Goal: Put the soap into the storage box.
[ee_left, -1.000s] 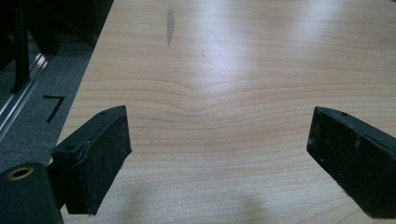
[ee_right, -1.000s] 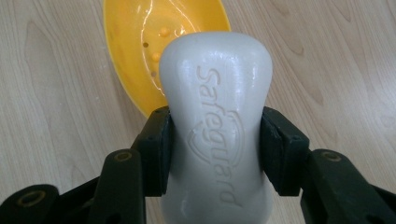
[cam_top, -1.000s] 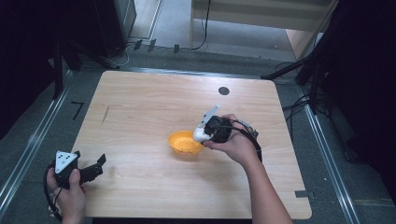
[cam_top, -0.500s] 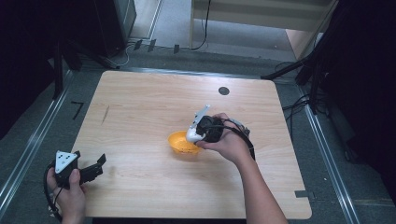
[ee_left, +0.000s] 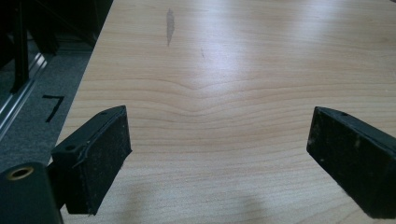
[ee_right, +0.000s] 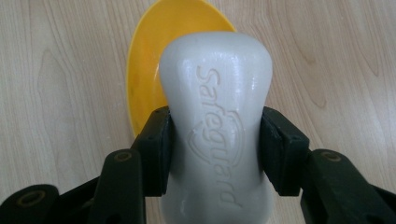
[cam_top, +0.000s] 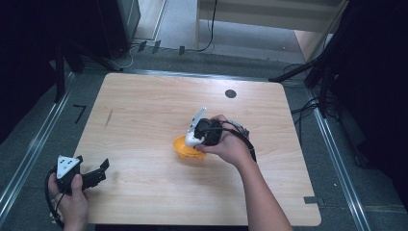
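White soap bar (ee_right: pixel 215 135) clamped in right tool (ee_right: pixel 215 149), overhanging yellow dish (ee_right: pixel 144 70) rim

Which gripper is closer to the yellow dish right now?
Right. The right gripper hangs directly over the yellow dish, its fingers clamped on a white soap bar. The left gripper sits at the table's near left corner, open, well apart from the dish.

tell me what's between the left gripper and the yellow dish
Nothing: in the high view, bare wooden table runs from the left gripper to the yellow dish.
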The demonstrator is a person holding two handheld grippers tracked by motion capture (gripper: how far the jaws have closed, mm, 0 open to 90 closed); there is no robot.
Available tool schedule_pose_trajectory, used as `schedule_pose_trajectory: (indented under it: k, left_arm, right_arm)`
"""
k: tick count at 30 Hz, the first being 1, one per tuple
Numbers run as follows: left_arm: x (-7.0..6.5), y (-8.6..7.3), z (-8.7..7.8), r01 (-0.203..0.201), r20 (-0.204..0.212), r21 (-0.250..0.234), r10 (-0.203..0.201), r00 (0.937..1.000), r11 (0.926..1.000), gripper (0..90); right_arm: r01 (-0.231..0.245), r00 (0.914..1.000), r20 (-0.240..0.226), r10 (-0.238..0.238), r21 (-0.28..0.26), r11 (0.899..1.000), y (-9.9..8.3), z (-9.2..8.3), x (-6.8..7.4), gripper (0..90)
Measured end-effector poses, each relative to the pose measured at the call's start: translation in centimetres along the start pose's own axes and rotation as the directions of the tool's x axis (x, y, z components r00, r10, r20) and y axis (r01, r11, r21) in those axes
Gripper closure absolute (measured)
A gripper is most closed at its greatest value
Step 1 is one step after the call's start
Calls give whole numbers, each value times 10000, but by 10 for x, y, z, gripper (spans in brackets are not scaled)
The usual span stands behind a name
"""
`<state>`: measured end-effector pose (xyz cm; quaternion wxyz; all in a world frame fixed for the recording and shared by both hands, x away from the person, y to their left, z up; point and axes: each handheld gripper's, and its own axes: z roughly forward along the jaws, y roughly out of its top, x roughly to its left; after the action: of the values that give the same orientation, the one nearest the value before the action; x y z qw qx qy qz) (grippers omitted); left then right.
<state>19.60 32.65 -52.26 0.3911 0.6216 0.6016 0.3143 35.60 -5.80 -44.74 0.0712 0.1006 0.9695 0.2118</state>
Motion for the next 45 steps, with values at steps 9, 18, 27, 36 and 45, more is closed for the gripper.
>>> schedule_pose_trajectory:
  k: [9, 18, 27, 36, 45]
  left_arm:
    - [0, 0, 0, 0, -2, -2, 0, 10000, 10000, 68]
    - [0, 0, 0, -4, -10, -1, 4, 10000, 10000, 68]
    - [0, 0, 0, 7, -18, 4, -7, 10000, 10000, 68]
    - [1, 0, 0, 72, 34, 9, -72, 10000, 10000, 68]
    - [1, 0, 0, 47, 10, -8, -47, 10000, 10000, 68]
  right_arm:
    - [184, 9998, -124, -182, 134, 9997, 8, 6, 1, 512]
    - [363, 9989, -303, -348, 524, 9980, 11, 20, -1, 512]
    - [520, 9977, -475, -488, 677, 9964, 12, 31, 0, 511]
    - [265, 9963, -824, -228, 440, 9987, 11, 31, 0, 457]
    - [-72, 9975, -702, 79, 112, 9999, 1, 15, -4, 443]
